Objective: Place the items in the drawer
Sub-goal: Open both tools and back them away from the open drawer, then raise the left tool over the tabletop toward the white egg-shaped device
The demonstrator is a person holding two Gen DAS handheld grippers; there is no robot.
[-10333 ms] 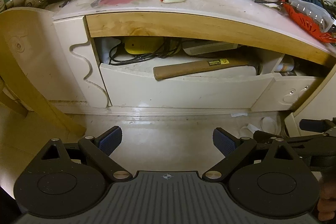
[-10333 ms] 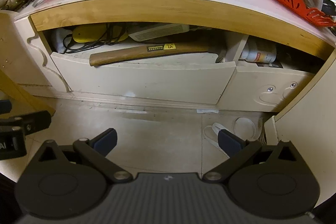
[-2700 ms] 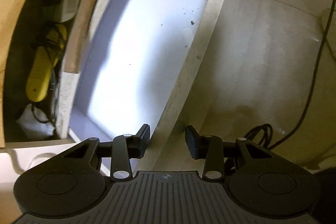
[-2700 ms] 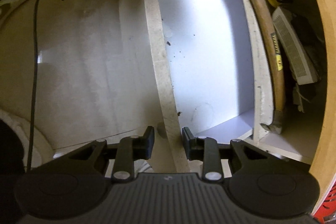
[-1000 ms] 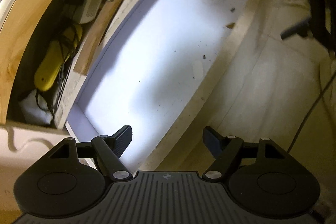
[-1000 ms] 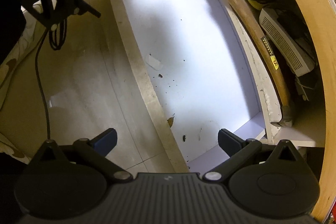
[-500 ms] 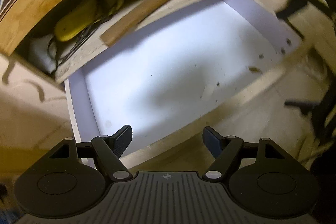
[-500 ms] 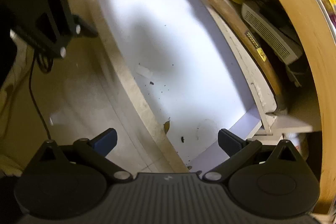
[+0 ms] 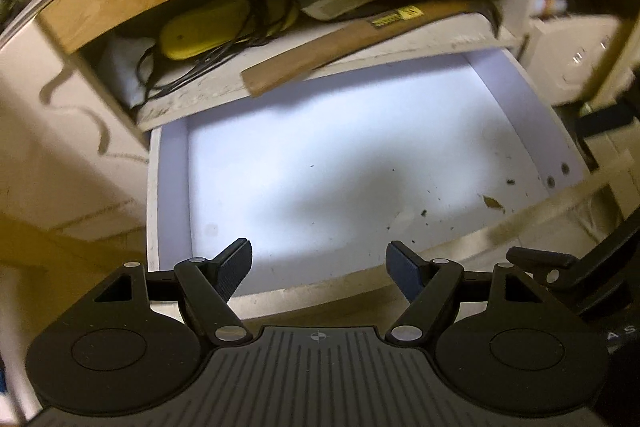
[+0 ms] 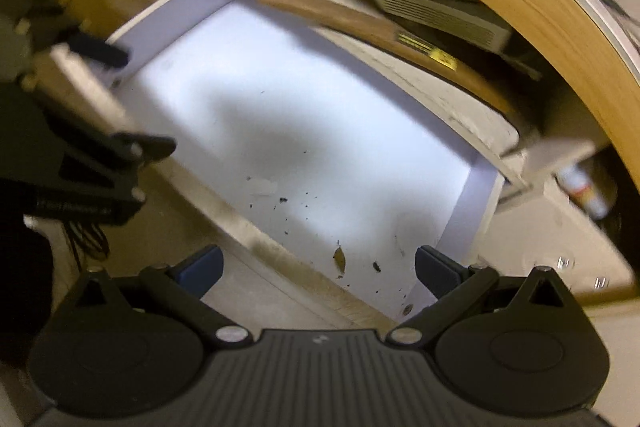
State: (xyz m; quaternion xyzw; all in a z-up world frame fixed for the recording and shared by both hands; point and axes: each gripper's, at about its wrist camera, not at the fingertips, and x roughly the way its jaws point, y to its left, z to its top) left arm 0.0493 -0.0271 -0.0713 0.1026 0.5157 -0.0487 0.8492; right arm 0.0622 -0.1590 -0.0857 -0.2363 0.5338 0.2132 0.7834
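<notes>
Cluttered shelf up top, hammer lying on it; below, the drawer sits pulled out and bare (just crumbs); left gripper and right gripper both gape, holding nothing; no item placed yet.

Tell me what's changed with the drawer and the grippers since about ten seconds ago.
The drawer has been pulled out, baring its white floor. Both grippers gripped its front edge, then let go; left gripper and right gripper are open and empty. The hammer stays on the shelf.
</notes>
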